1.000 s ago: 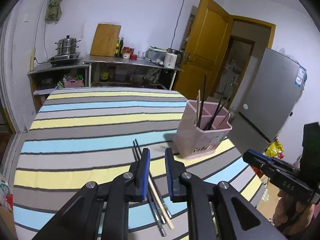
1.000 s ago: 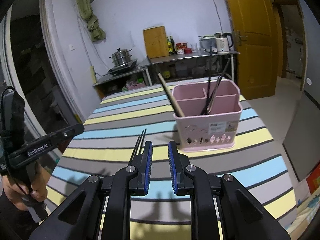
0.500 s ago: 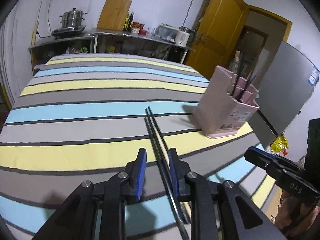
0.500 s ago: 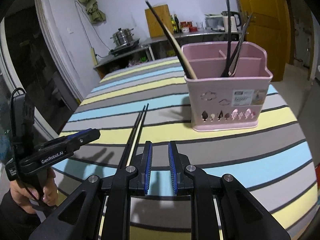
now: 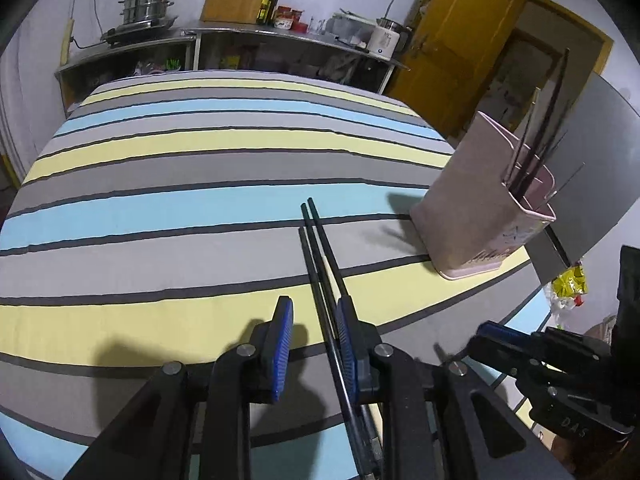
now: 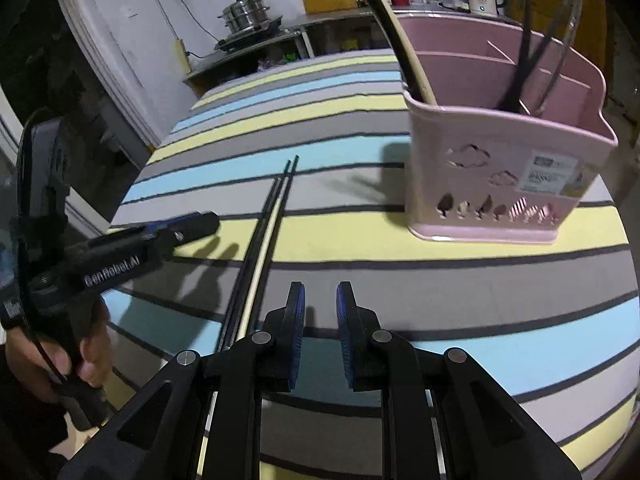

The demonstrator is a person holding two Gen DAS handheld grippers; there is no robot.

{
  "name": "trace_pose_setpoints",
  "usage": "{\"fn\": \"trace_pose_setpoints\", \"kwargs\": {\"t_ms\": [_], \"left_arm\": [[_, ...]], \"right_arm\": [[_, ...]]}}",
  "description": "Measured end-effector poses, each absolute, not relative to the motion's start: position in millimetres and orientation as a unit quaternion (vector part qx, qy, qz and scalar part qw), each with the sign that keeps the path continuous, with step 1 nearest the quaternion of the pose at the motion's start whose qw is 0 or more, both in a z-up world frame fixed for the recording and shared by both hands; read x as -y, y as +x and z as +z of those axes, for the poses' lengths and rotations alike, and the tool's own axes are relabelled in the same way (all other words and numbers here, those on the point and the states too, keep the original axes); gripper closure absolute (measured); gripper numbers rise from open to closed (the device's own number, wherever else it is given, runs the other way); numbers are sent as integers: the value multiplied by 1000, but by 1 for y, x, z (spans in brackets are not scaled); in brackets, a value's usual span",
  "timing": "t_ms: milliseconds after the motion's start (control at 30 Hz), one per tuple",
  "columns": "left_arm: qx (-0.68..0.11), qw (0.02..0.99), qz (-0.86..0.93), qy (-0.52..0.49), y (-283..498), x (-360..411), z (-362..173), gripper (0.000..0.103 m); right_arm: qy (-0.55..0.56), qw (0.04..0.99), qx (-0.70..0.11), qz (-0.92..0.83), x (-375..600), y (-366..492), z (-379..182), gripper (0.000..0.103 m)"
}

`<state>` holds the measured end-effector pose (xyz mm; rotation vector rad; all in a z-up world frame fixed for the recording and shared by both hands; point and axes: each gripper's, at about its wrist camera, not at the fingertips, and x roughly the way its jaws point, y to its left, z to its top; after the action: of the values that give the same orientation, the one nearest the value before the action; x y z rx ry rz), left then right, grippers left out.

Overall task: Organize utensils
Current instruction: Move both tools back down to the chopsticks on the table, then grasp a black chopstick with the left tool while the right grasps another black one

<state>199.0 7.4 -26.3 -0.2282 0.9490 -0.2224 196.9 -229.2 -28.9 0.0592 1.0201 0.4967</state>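
Observation:
Several dark chopsticks (image 5: 320,260) and a pale wooden one (image 6: 260,264) lie side by side on the striped table. My left gripper (image 5: 315,308) is open and low over them, and they run between its blue pads close to the right one, with no grip on them. From the right wrist view that gripper (image 6: 192,228) hovers just left of the chopsticks. My right gripper (image 6: 321,292) is open by a narrow gap with nothing in it, to the right of the chopsticks (image 6: 276,200). The pink holder (image 6: 500,160) (image 5: 480,208) stands upright with several utensils inside.
The striped tablecloth (image 5: 180,200) covers the whole table. A steel counter (image 5: 240,36) with a pot, cutting board and kettle runs along the back wall. To the right are a yellow door (image 5: 460,40) and a grey fridge (image 5: 592,168). A hand (image 6: 60,360) holds the left gripper.
Both grippers have sunk toward the table and tipped downward. The left jaws have widened a little and now straddle the chopsticks. The holder looms larger in the right wrist view.

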Motion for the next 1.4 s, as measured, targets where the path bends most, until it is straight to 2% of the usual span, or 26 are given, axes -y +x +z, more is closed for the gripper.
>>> {"fn": "trace_pose_setpoints", "kwargs": {"t_ms": [200, 533, 1000, 1167, 1300, 1367, 1400], "left_arm": [[-430, 891, -107, -100, 185, -4, -36, 81], [-429, 892, -93, -105, 181, -8, -38, 79], [-446, 885, -82, -104, 205, 0, -58, 77], [-439, 893, -70, -66, 210, 13, -59, 74], [-434, 899, -53, 9, 211, 32, -60, 73], [-436, 898, -53, 10, 211, 30, -60, 78], [-438, 897, -50, 7, 210, 26, -60, 89]], "right_arm": [[30, 857, -459, 234, 223, 185, -48, 86], [19, 875, -424, 232, 217, 137, -24, 86], [33, 877, -420, 230, 225, 146, -26, 86], [30, 877, -422, 228, 224, 151, -30, 86], [31, 877, -423, 224, 223, 152, -29, 86], [31, 878, -423, 223, 222, 151, -28, 86], [30, 878, -423, 223, 222, 151, -27, 86]]}}
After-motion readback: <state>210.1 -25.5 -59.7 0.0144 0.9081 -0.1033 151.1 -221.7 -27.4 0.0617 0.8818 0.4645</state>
